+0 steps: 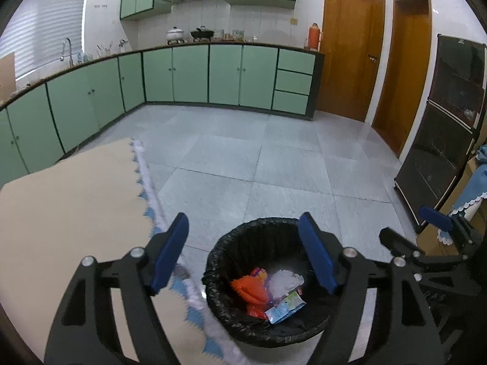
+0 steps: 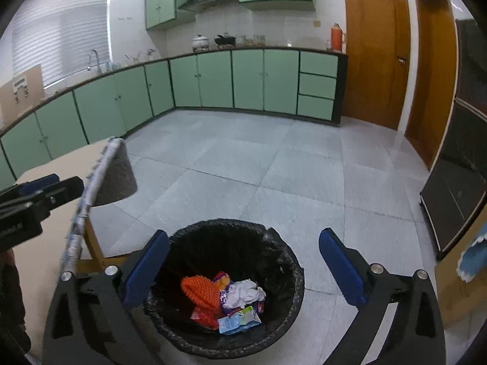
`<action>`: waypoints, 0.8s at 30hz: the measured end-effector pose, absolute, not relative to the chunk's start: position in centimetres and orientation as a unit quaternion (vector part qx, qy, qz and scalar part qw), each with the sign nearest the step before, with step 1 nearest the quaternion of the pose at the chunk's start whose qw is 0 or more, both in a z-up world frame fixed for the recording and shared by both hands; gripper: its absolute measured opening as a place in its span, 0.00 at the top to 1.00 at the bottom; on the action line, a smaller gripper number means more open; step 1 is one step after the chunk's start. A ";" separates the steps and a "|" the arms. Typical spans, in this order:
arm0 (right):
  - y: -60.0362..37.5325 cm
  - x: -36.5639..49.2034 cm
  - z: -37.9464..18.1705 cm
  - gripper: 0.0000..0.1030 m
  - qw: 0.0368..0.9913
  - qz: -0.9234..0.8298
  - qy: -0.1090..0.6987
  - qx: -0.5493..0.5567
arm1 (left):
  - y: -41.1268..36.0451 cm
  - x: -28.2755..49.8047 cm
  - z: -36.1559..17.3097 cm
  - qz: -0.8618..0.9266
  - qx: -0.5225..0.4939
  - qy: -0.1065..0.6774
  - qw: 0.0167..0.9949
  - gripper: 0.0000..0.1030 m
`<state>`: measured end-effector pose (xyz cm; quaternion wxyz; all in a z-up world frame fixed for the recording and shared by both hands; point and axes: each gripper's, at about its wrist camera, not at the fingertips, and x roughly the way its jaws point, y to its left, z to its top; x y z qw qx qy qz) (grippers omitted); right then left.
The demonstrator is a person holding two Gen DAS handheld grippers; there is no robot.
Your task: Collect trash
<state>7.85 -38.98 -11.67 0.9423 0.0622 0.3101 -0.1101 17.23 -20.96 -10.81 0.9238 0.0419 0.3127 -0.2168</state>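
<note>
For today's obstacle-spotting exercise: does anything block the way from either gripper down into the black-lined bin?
Nothing visible does. The left gripper and right gripper are both open and empty above the bin, whose mouth is uncovered, with wrappers lying inside. The table sits off to the left.

A round bin point(image 2: 283, 252) lined with a black bag stands upright on the floor, holding an orange net point(image 2: 199, 292), crumpled white paper point(image 2: 243, 293) and a light blue wrapper point(image 2: 239, 321).

I have the left gripper point(image 1: 243, 252) level with its jaws spread wide and nothing between them. My right gripper point(image 2: 243, 269) sits just beside it, jaws equally wide and empty.
</note>
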 end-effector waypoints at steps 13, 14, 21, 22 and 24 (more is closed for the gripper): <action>-34.7 3.2 -4.6 0.06 0.951 -0.077 0.286 0.089 | -16.3 11.0 -5.4 -0.184 0.042 0.279 0.942 0.12; -34.4 2.9 -4.3 0.06 0.951 -0.075 0.284 0.091 | -16.1 10.8 -5.1 -0.181 0.042 0.277 0.943 0.12; -31.6 0.6 -1.5 0.06 0.960 -0.058 0.261 0.082 | -13.3 8.1 -2.4 -0.169 0.027 0.259 0.951 0.11; -31.1 0.2 -1.1 0.06 0.961 -0.057 0.257 0.080 | -12.9 7.8 -2.2 -0.167 0.027 0.257 0.951 0.11; -30.4 -0.2 -0.6 0.06 0.963 -0.054 0.252 0.076 | -12.4 7.3 -1.7 -0.165 0.024 0.256 0.952 0.11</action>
